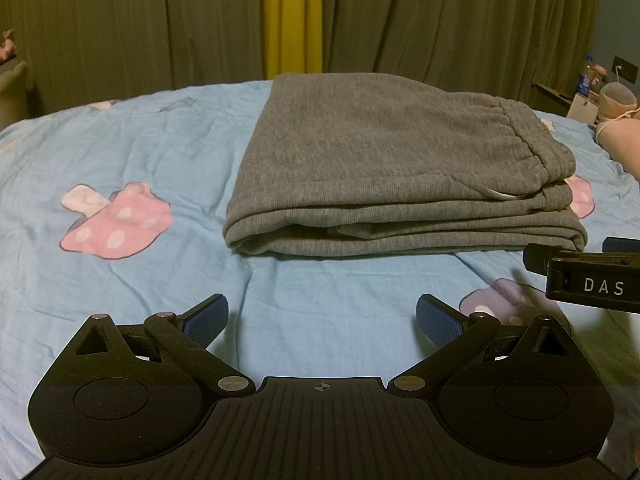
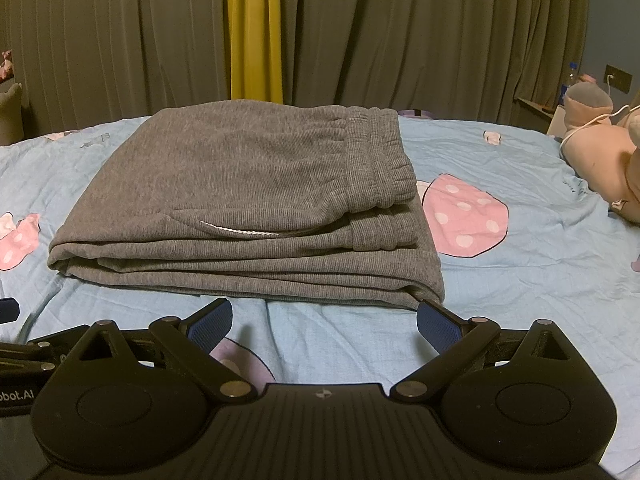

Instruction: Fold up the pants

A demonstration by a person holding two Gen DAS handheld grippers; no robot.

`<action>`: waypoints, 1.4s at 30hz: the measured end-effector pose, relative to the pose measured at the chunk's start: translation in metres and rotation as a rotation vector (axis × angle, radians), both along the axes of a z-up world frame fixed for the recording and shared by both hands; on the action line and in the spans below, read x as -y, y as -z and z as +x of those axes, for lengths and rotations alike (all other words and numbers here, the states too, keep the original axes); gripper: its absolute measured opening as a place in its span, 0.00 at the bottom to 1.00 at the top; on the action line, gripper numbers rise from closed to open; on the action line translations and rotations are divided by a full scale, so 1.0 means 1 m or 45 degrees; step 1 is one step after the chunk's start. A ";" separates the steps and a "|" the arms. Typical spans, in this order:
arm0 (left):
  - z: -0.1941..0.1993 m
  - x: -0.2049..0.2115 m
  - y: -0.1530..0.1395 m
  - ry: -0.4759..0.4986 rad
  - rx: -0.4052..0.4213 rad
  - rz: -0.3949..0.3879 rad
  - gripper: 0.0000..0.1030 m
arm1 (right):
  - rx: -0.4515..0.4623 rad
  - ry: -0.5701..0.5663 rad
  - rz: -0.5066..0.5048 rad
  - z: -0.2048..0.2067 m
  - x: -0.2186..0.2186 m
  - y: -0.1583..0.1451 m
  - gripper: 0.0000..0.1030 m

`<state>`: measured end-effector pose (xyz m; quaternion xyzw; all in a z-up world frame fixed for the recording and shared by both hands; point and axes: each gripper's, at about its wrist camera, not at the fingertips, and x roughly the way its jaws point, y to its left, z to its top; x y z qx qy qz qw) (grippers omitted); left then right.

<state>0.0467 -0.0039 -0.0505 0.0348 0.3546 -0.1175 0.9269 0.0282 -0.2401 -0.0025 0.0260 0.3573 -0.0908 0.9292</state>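
A: Nearest the lens, the left claw (image 1: pixel 322 320) is spread wide and grips nothing. The right claw (image 2: pixel 324 322) is likewise wide and empty. Confirm position of the pants.

B: The pants (image 1: pixel 384 168) lie on the bed (image 1: pixel 120 280) as a compact grey stack, several layers deep, at 12 o'clock from the left claw and just beyond both. The waistband (image 2: pixel 376 160) sits on top toward 1 o'clock in the right view. The stack's near right corner lies just beside the right claw's right finger; whether they touch cannot be told.

A: Step in hand?

B: Judged complete or nearly so: the folding appears done. If tidying is wanted, press the top layer flat and square the near edges. Keep both claws wide and lift clear; do not snag the corner or the white drawstring (image 2: pixel 240 231) that shows along the side.

A: Surroundings and obstructions?

B: Pink plush toy (image 2: pixel 600 160) at 2 o'clock, well apart from the stack. A bottle (image 2: pixel 570 84) on a shelf beyond it. Curtains (image 2: pixel 360 40) at 12 o'clock, behind the bed. The claws sit close side by side; each shows at the edge of the other's view, so withdraw one at a time. Nothing lies between claws and pants.
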 end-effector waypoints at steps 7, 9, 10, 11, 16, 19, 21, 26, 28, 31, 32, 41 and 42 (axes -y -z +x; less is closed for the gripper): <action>0.000 0.000 0.000 0.000 0.000 -0.001 1.00 | 0.000 -0.001 0.000 0.000 -0.001 0.000 0.96; 0.000 -0.001 0.000 0.000 -0.001 -0.002 1.00 | 0.001 -0.001 0.000 0.000 0.000 0.000 0.96; 0.000 -0.001 -0.001 -0.001 -0.001 -0.003 1.00 | 0.001 -0.001 0.000 0.000 -0.001 0.000 0.96; 0.000 -0.001 -0.001 -0.004 0.002 -0.002 1.00 | 0.001 -0.002 0.000 0.000 -0.001 0.000 0.96; 0.000 -0.002 -0.002 -0.009 0.010 -0.011 1.00 | 0.000 -0.009 -0.005 0.000 -0.001 0.001 0.96; 0.000 -0.002 -0.002 -0.011 0.006 -0.009 1.00 | 0.000 -0.010 -0.006 0.000 -0.002 0.001 0.96; 0.001 -0.002 -0.002 -0.011 0.008 -0.010 1.00 | -0.001 -0.011 -0.006 -0.001 -0.002 0.001 0.96; 0.000 -0.002 -0.002 -0.012 0.009 -0.014 1.00 | -0.004 -0.020 -0.009 0.000 -0.004 0.001 0.96; 0.000 -0.002 -0.002 -0.013 0.009 -0.015 1.00 | -0.004 -0.024 -0.013 0.000 -0.004 0.002 0.96; 0.000 -0.003 -0.002 -0.013 0.008 -0.020 1.00 | -0.005 -0.030 -0.016 0.000 -0.005 0.002 0.96; 0.000 -0.002 -0.002 -0.014 0.008 -0.020 1.00 | -0.006 -0.030 -0.016 0.000 -0.005 0.002 0.96; 0.000 -0.002 -0.001 -0.016 0.008 -0.013 1.00 | -0.003 -0.029 -0.007 0.000 -0.005 0.002 0.96; -0.001 -0.001 -0.001 -0.016 0.007 -0.013 1.00 | -0.003 -0.029 -0.006 0.000 -0.005 0.002 0.96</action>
